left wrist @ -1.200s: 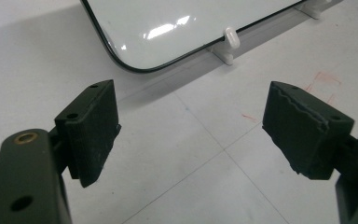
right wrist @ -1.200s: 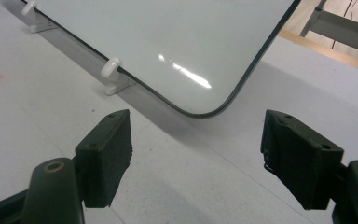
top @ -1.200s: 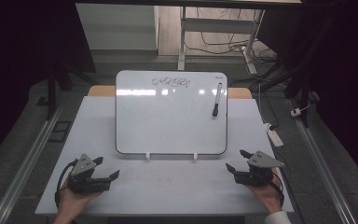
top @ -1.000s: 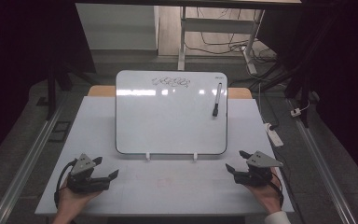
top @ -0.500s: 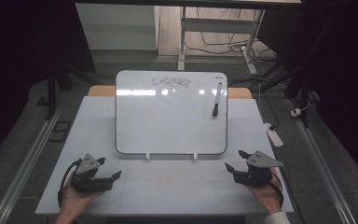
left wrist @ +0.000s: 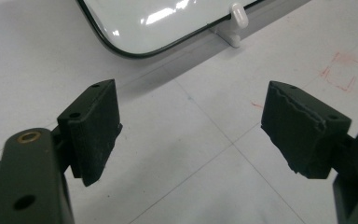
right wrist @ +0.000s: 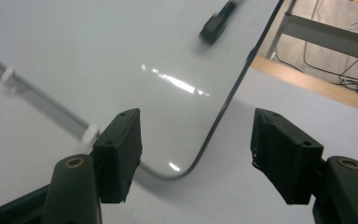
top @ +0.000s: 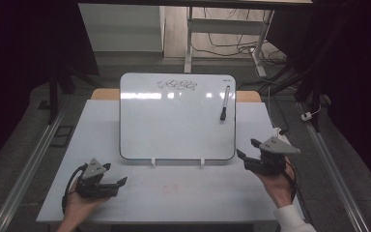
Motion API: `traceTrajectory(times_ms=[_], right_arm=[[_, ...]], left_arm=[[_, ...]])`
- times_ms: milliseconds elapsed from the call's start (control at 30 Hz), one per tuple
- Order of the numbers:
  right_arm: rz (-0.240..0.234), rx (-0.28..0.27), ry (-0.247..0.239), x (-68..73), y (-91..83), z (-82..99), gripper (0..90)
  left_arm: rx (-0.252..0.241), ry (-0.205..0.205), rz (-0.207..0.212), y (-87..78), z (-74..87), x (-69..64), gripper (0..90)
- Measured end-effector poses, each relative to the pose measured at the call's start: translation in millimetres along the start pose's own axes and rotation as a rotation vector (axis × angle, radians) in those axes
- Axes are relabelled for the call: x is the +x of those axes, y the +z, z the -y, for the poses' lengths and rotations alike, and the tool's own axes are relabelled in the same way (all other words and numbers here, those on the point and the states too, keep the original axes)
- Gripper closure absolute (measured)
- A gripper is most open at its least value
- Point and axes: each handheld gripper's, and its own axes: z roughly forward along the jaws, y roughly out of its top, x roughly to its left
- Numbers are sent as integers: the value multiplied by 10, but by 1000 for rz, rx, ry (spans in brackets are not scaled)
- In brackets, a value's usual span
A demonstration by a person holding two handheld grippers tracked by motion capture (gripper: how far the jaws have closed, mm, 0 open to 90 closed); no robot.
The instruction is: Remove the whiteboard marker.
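Overhead-lit tabletop, dark surround, partial blur in the right gripper view.

High view: the tabletop [top: 174, 193] is evenly and moderately bright, while both flanks fall into near-black; the picture is soft and slightly grainy. The whiteboard [top: 174, 125] carries a band of small glare spots below its scribble, indicating light from above. Left gripper view: sharp on the near pads [left wrist: 98, 126], with bright glare patches on the whiteboard corner [left wrist: 158, 23] and a soft shadow under its edge. Right gripper view: streaked highlights cross the whiteboard [right wrist: 121, 60]; the marker [right wrist: 216, 21] and clip [right wrist: 89, 134] are smeared and out of focus; the background is hazy.
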Motion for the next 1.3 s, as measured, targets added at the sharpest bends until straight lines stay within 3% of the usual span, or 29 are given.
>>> traceTrajectory(times_ms=[167,533,967,1300], right_arm=[[35,-6,42,-73,113,-354,341],[92,28,92,-185,510,-873,359],[146,76,119,-244,881,-1330,387],[221,124,130,-275,1124,-1510,469]], left_arm=[[-6,-6,-3,-14,15,3,206],[-6,4,-3,-6,27,-21,207],[-3,12,-3,5,41,-14,208],[-7,14,-3,-3,49,-1,208]])
